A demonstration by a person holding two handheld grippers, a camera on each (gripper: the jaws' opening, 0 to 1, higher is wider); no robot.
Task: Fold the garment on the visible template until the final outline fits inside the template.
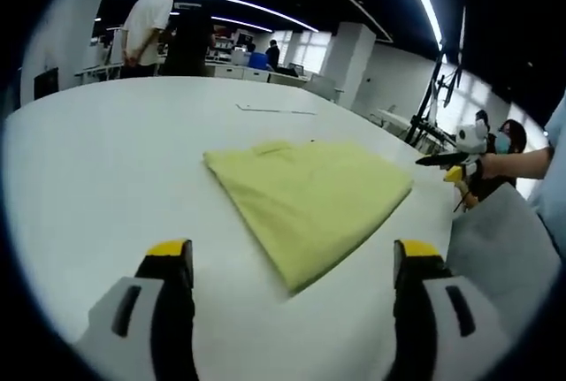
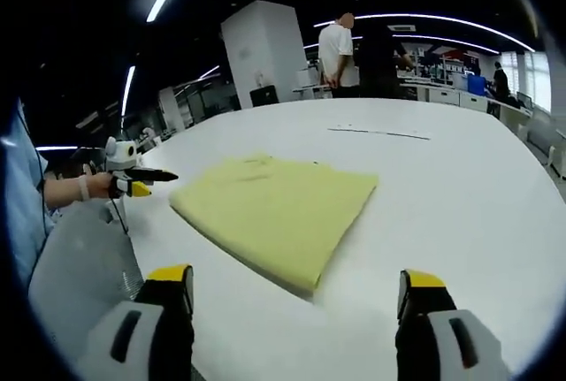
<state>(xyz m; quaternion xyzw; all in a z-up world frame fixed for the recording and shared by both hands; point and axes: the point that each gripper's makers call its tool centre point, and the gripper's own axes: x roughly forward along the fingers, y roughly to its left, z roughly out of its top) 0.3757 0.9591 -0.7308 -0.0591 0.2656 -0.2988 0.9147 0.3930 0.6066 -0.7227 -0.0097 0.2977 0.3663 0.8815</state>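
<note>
On white table [image 1: 88, 178]: folded yellow garment [image 1: 309, 195]; template outline indistinct; left gripper [image 1: 296, 262], right gripper [image 2: 296, 288] fingers wide, empty.

Each camera rides low behind its own tool, the left tool [image 1: 292, 266] and the right tool [image 2: 296, 293], looking forward over the white tabletop [image 1: 106, 160] from near, and both views share the folded yellow garment [image 1: 309, 195] from opposite sides.
</note>
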